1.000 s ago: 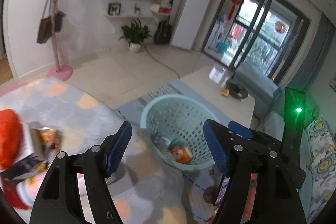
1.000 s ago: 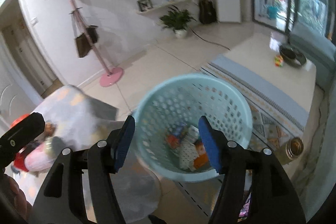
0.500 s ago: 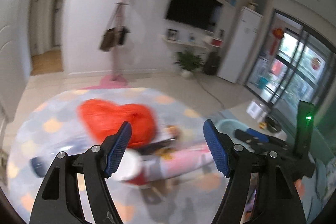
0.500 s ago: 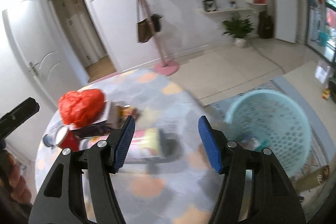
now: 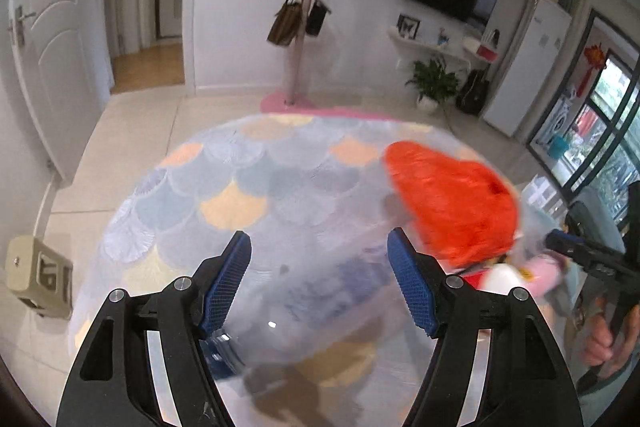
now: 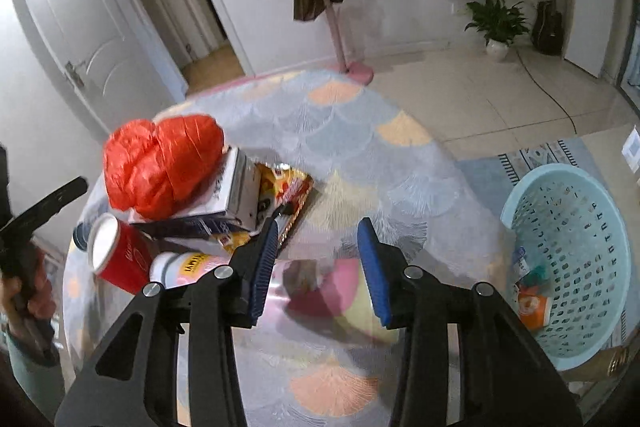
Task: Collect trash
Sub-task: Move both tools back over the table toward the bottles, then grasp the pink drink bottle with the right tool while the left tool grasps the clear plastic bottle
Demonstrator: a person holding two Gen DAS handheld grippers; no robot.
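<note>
1. The trash lies heaped on the left part of a round table (image 6: 360, 131). The table is covered in a glossy cloth with a scallop pattern in grey, blue and peach.
2. A crumpled red plastic bag (image 6: 160, 167) tops the heap and rests on a white carton (image 6: 236, 187) that lies tilted.
3. A shiny yellow and red snack wrapper (image 6: 288, 187) spreads flat beside the carton.
4. A red paper cup (image 6: 120, 255) lies on its side with its white mouth facing the camera. A white bottle with a yellow label (image 6: 184, 267) lies just beside it.
5. A pale turquoise plastic basket (image 6: 568, 267) with perforated walls stands on the floor to the right of the table. A few packets lie in its bottom.
6. The right gripper (image 6: 316, 267) points steeply down over the near edge of the table, next to the wrapper. Its blue ribbed pads stand apart, having just been closing, and nothing is between them; only a blurred pink and yellow reflection shows on the cloth below.
7. The left gripper (image 5: 318, 283) also tilts down over the cloth, to the left of the red bag. Its jaws stand wide with nothing between them, though a clear, blue-tinted object is blurred close under its left finger.
8. In the right wrist view, a hand (image 6: 28, 291) at the left edge grasps a black handle.
9. A pink coat stand (image 5: 298, 39) with hanging bags rises beyond the table.
</note>
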